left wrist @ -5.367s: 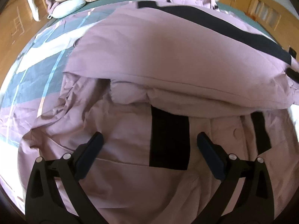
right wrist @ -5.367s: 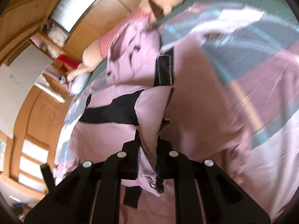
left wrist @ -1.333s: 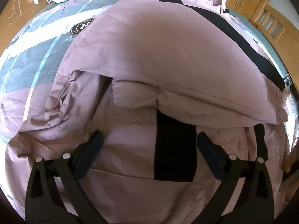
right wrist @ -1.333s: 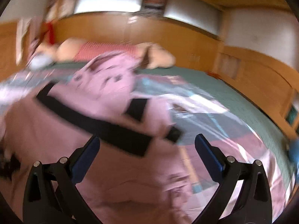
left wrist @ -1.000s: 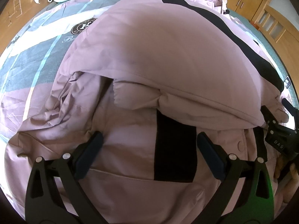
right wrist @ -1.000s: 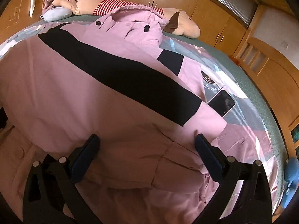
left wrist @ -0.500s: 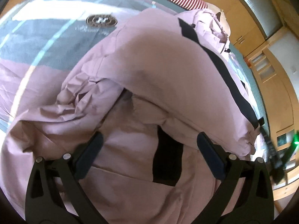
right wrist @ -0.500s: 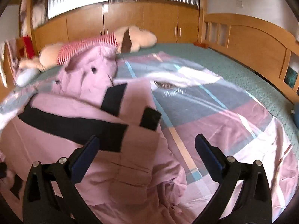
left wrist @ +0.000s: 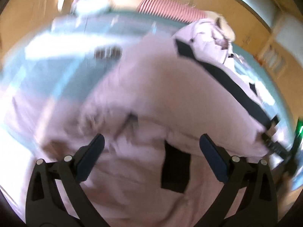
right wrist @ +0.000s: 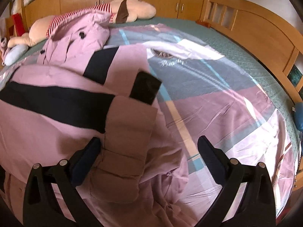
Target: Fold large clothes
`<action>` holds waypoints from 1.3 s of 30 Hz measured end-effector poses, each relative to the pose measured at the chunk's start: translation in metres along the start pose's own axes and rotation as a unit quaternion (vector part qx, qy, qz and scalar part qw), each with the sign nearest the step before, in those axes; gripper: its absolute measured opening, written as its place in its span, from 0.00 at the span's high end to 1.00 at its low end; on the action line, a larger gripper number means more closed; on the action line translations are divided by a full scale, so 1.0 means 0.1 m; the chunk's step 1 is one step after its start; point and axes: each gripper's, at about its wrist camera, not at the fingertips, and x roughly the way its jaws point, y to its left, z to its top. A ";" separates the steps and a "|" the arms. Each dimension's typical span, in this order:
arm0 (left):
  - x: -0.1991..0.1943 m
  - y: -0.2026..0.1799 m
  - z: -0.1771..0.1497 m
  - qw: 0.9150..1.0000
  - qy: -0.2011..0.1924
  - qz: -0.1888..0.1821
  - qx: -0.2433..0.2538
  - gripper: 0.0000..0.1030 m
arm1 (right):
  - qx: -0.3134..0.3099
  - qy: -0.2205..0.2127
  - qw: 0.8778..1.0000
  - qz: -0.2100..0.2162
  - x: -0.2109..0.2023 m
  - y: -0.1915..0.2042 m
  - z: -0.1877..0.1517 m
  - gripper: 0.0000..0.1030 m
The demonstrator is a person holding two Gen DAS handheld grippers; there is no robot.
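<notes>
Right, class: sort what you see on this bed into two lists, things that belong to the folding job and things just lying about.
Belongs to the job:
- pink padded jacket with black bands
- left gripper, open
- right gripper, open

Just lying about:
- phone, by the jacket's sleeve
- stuffed toy in a striped top
- patterned bedsheet
- small blue cushion

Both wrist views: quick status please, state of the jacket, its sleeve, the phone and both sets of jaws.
Pink jacket: lying on the bed, partly folded, not gripped.
Sleeve: folded across the jacket's body, cuff toward the right gripper.
Phone: screen dark, lying on the bedspread against the jacket's edge.
Left gripper: jaws open, empty, above the jacket.
Right gripper: jaws open, empty, sleeve between them.
</notes>
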 end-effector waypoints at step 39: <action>0.61 -0.02 0.00 0.996 0.079 0.010 0.048 0.02 | -0.086 -0.040 0.995 -0.031 -0.13 0.22 0.03 0.01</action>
